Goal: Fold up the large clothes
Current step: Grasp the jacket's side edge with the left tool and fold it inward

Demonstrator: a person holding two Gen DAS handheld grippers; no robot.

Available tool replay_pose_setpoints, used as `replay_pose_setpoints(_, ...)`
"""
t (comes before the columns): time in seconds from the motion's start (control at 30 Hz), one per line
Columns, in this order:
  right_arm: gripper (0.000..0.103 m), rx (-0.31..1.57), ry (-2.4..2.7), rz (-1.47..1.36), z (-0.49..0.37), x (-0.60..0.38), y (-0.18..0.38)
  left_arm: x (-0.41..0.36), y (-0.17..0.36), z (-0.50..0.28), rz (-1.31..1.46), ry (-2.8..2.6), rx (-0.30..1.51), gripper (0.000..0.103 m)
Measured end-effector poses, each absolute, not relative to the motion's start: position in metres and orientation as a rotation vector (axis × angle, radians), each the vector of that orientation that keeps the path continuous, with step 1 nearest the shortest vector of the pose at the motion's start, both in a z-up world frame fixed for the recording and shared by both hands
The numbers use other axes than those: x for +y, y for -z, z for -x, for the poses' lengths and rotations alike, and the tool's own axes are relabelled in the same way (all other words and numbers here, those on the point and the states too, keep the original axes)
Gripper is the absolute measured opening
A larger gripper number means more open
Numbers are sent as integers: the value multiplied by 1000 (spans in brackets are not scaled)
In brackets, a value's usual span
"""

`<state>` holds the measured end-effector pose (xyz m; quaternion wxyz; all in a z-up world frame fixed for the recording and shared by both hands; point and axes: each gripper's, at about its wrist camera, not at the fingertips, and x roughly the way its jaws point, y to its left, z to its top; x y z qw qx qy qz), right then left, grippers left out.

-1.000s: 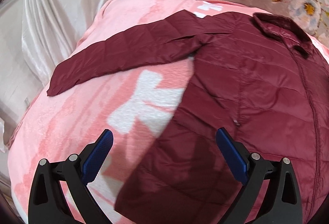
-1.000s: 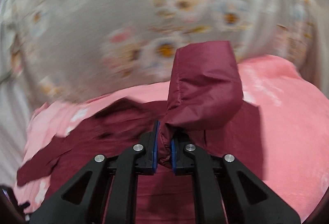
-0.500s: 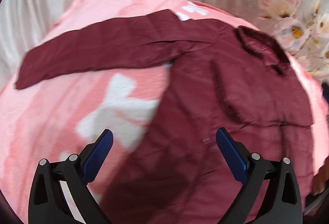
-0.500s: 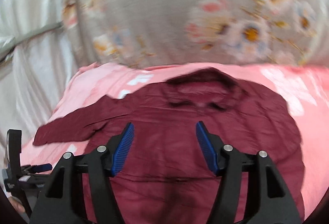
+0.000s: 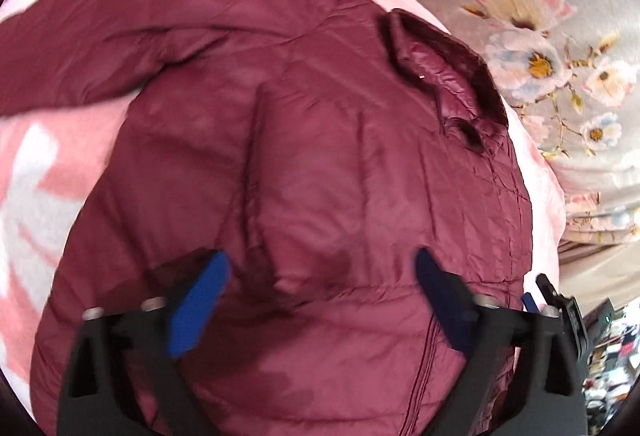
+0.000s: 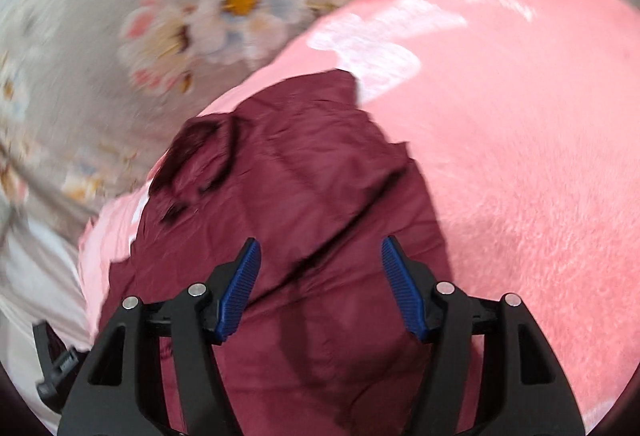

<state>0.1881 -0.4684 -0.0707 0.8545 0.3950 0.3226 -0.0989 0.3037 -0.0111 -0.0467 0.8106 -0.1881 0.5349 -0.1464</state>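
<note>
I am working in a home bedroom. A pink blanket (image 6: 520, 155) with white patches covers what looks like a bed, and grey bedding (image 5: 520, 35) printed with flowers bunches up along its far edge. At the right edge of the left wrist view I glimpse blurred household clutter (image 5: 608, 352).

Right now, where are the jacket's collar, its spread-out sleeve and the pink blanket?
collar (image 5: 440, 71), left wrist view, on its shiny inner lining.
sleeve (image 5: 92, 47), left wrist view, on its middle stretch.
blanket (image 6: 520, 115), right wrist view, on a bare pink part beside the jacket.
</note>
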Motion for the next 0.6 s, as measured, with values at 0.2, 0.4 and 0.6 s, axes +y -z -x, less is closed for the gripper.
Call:
replay_pose_setpoints(0.2, 54, 648, 248, -962, -213, -504, 84, -25, 25, -324, 255, 276, 1067, 0)
replay_pose_setpoints(0.4, 2, 600, 249, -796, -220, -495, 53, -11, -7, -327, 149, 219, 922, 0)
replay_pose_setpoints(0.6, 1, 726, 363, -572, -226, -472, 68, -16, 66, -340, 66, 167, 1041, 1)
